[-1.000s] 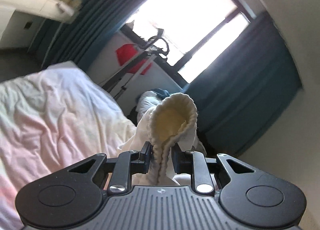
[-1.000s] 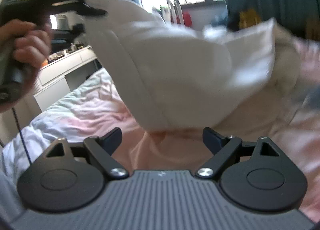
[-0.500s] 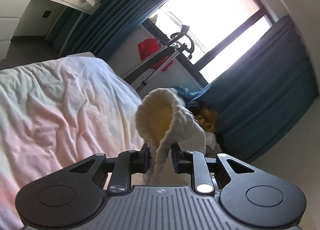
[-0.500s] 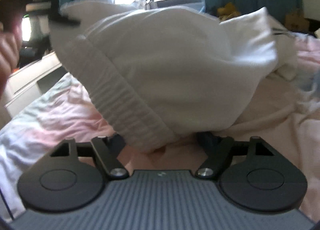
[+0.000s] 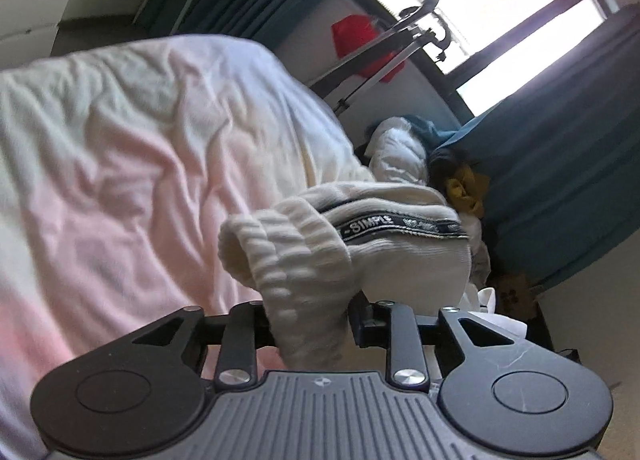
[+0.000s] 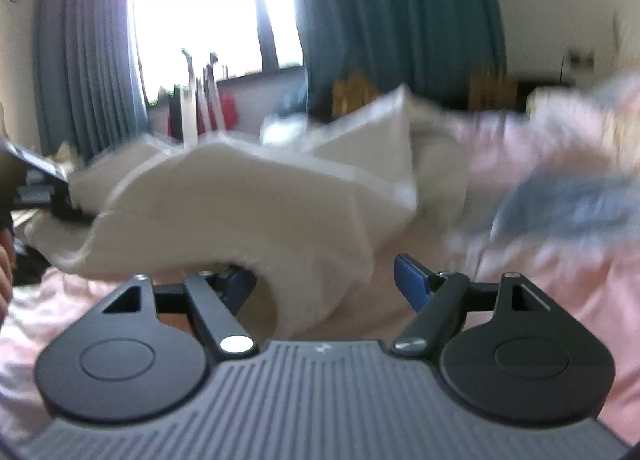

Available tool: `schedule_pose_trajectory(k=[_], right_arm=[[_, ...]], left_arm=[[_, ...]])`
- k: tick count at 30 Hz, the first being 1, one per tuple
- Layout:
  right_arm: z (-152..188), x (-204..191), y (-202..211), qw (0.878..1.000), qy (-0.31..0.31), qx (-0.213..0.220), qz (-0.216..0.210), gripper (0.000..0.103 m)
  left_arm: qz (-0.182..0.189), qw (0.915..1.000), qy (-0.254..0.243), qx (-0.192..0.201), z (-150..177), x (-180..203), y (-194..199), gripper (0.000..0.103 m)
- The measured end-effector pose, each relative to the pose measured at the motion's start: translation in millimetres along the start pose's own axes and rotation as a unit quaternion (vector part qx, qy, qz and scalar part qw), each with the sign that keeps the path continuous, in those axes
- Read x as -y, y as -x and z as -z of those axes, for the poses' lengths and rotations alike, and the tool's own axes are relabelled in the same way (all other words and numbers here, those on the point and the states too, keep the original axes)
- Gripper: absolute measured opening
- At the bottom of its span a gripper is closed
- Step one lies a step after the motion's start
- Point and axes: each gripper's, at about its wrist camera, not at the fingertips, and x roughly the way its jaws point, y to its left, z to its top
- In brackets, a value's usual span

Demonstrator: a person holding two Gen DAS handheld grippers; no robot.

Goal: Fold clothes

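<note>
1. so, left wrist view: the left gripper [image 5: 310, 318] has the ribbed cuff of a white garment [image 5: 360, 244] between its jaws. the jaws are opening, yet the cuff fills the gap and the pads seem to press on it, so i'd call it a loosening grasp. the garment, with a black printed band [image 5: 404, 226] across it, is bunched low over the pink bedsheet [image 5: 120, 180].
2. also in that view: blue curtains [image 5: 560, 180], a bright window [image 5: 480, 0], a metal rack [image 5: 384, 56] with something red on it, and a heap of other clothes [image 5: 400, 148] past the bed's edge. nothing blocks the sheet nearby.
3. right wrist view, blurred: the right gripper [image 6: 324, 284] stands wide, released. a fold of the white garment [image 6: 240, 212] droops between its fingers without being pinched. the left gripper [image 6: 48, 188] shows at the left edge, at the cloth's far end.
4. progress, as a judgement: barely begun. the garment is crumpled, not spread flat, and no neat fold shows. spreading, folding, and the grey-blue piece [image 6: 568, 200] lying on the right all remain.
</note>
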Motion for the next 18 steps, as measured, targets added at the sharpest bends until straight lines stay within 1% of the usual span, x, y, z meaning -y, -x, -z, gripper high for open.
schedule_pose_trajectory(k=[1, 2, 4, 7, 8, 10, 12, 14, 16, 17, 18], right_arm=[[4, 2, -7, 1.000, -0.009, -0.026, -0.002, 0.076], [9, 5, -11, 0.999, -0.019, -0.051, -0.003, 0.076], [17, 7, -21, 0.996, -0.019, -0.083, -0.001, 0.076], [16, 9, -18, 0.997, -0.018, -0.072, 0.002, 0.073], [17, 8, -16, 0.998, -0.019, -0.065, 0.007, 0.070], [15, 9, -12, 0.999, -0.021, -0.044, 0.014, 0.069], [12, 8, -8, 1.000, -0.019, -0.015, 0.018, 0.062], [6, 7, -3, 1.000, -0.008, 0.020, 0.016, 0.056], [-2, 7, 0, 0.999, -0.002, 0.039, 0.017, 0.051], [-4, 7, 2, 0.999, -0.008, 0.036, 0.005, 0.043], [-5, 9, -2, 1.000, -0.021, 0.021, -0.011, 0.034]], left_arm=[[-0.008, 1.0000, -0.001, 0.000, 1, -1, -1, 0.035], [-0.012, 0.9999, 0.003, 0.000, 1, -3, -1, 0.035], [-0.015, 0.9998, 0.014, 0.000, 1, -8, -1, 0.035], [-0.011, 0.9990, 0.042, -0.003, -1, -17, -1, 0.035], [-0.009, 0.9988, 0.048, -0.004, -1, -18, -1, 0.035], [-0.006, 0.9981, 0.060, -0.007, -1, -22, 0, 0.035], [-0.004, 0.9978, 0.065, -0.010, -1, -24, 0, 0.035], [-0.003, 0.9984, 0.055, -0.015, 2, -21, 0, 0.035], [-0.005, 0.9989, 0.044, -0.016, 4, -19, -1, 0.035], [-0.008, 0.9990, 0.040, -0.016, 6, -19, -1, 0.035], [-0.010, 0.9992, 0.036, -0.016, 7, -19, -2, 0.035]])
